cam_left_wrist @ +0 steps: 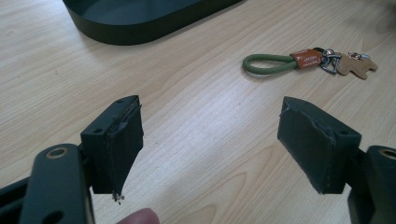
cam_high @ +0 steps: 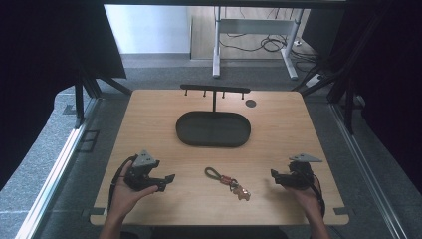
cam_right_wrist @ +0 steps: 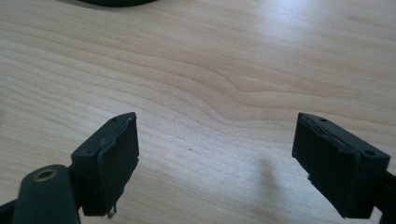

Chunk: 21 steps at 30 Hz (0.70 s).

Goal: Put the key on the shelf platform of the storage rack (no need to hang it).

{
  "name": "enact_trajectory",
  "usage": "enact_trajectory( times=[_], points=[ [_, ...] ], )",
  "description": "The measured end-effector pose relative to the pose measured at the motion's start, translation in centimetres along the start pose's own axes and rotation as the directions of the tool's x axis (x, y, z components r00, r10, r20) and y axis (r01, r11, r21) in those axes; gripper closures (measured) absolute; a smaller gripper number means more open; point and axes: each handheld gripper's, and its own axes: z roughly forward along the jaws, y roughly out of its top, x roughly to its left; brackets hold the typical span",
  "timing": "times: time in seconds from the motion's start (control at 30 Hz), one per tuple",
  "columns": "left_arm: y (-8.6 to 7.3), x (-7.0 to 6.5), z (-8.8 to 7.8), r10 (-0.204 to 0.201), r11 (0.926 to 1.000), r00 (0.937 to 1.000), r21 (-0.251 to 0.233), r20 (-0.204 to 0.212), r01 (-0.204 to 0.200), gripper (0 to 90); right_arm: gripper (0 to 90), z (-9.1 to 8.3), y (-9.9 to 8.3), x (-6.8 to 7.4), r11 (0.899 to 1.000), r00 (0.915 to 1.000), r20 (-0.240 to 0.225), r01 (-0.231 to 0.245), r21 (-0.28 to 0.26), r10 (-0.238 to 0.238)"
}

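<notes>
A keychain (cam_high: 227,180) with a green cord loop, an orange tag and a tan leather charm lies on the wooden table (cam_high: 149,114) near its front edge, between both hands. In the left gripper view the keychain (cam_left_wrist: 308,60) rests ahead and to the right of the jaws. My left gripper (cam_high: 167,180) is held at the front left, open, with bare wood between its jaws. My right gripper (cam_high: 274,176) is held at the front right, also open and holding nothing. A dark oval tray (cam_high: 213,129) with a T-shaped hook rack (cam_high: 215,90) stands at the table's middle back.
A small dark round disc (cam_high: 251,103) lies on the table behind the tray to the right. The oval tray's edge (cam_left_wrist: 140,28) shows in the left gripper view. Beyond the table stand a white desk frame (cam_high: 254,30) and floor cables (cam_high: 271,44).
</notes>
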Motion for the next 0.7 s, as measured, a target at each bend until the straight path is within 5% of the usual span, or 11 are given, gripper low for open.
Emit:
enact_trajectory(
  times=[0.5, 0.7],
  points=[
    [0.1, -1.1, -0.5, 0.037, 0.9993, 0.9993, -0.011, 0.005, -0.036, 22.7, 25.5, -2.8, -0.6, -0.8, 0.999, 0.9995, -0.021, 0.025, -0.031, -0.025],
    [0.1, -0.9, -0.2, 0.034, 0.9994, 0.9994, 0.000, 0.005, -0.034, 22.6, 26.8, -2.3, -0.8, -0.5, 0.999, 0.9980, -0.043, 0.046, -0.017, -0.047]
  ],
)
